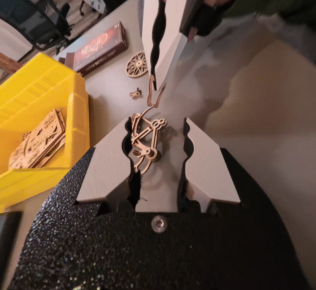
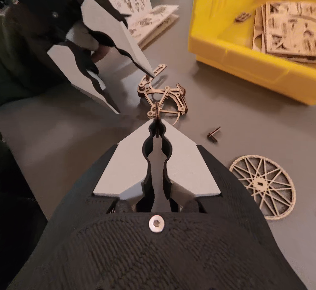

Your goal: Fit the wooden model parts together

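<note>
While jaws pinch it, fork piece (image 1: 154, 93) points tableward.

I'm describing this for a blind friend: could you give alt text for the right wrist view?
The right gripper pinches a thin wooden piece against a half-built wooden frame on a grey table. The left gripper hangs open over it; a spoked wheel and yellow bin sit nearby.

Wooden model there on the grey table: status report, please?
Left hand-held gripper open over tan wooden frame assembly. Right hand-held gripper shut on thin forked wooden piece, beside assembly. Nothing blocking.
</note>
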The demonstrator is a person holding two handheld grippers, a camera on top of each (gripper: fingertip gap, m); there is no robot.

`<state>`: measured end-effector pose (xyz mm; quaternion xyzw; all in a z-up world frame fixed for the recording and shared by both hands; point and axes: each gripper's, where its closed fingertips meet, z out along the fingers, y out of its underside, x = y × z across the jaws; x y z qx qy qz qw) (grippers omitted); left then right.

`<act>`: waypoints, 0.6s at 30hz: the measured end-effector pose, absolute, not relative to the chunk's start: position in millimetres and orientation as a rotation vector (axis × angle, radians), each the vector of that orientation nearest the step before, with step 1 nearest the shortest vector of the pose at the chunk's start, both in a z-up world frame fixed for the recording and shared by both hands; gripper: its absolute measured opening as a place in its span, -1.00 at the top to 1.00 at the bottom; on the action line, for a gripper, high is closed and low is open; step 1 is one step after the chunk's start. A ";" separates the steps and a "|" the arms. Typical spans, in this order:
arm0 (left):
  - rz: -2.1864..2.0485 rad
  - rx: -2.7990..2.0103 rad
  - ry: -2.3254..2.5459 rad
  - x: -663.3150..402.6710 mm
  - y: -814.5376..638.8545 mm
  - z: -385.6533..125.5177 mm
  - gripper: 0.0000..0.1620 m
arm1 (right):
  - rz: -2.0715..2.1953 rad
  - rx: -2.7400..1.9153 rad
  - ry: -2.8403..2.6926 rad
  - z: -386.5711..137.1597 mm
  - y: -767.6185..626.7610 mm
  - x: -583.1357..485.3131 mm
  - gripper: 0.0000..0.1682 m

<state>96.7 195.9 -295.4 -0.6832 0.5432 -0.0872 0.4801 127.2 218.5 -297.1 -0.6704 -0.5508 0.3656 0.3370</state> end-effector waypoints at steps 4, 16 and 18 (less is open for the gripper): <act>0.091 -1.630 1.426 88.7 205.7 -309.9 0.30 | 0.998 -1.836 -1.406 -310.2 220.4 126.9 1.00; 0.657 -1.409 1.622 83.7 222.1 -326.0 0.69 | 1.219 -1.933 -1.284 -312.6 222.6 127.3 1.00; 0.632 -1.432 1.598 82.9 225.5 -327.0 0.72 | 1.251 -1.931 -1.266 -310.5 222.8 127.1 1.00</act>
